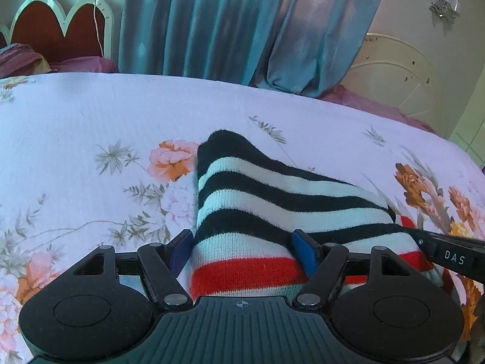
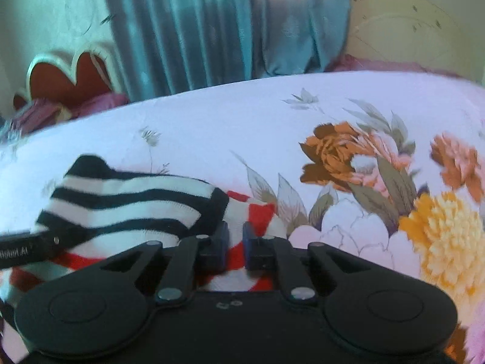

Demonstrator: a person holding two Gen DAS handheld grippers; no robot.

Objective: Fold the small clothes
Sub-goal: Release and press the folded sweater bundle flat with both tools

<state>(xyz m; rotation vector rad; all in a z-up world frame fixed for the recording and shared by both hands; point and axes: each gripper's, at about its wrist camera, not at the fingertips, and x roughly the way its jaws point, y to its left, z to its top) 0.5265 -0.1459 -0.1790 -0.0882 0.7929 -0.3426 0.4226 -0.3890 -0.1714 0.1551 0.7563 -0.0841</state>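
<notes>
A small striped garment (image 1: pixel 257 200) in black, white and red lies on the floral bedsheet (image 1: pixel 91 115). My left gripper (image 1: pixel 244 247) is open, its blue pads on either side of the garment's near red-striped part. In the right wrist view the garment (image 2: pixel 130 200) lies at the left, its black-and-white part folded over the red part. My right gripper (image 2: pixel 235 244) has its jaws nearly closed on the red-and-white edge of the garment. The right gripper's finger shows at the right edge of the left wrist view (image 1: pixel 448 251).
The bed runs back to teal curtains (image 1: pixel 242 24). A red scalloped headboard (image 1: pixel 57 27) and purple pillows (image 1: pixel 81 63) are at the back left. A cream round frame (image 1: pixel 400 72) stands at the back right. The sheet's right side carries large flower prints (image 2: pixel 363 157).
</notes>
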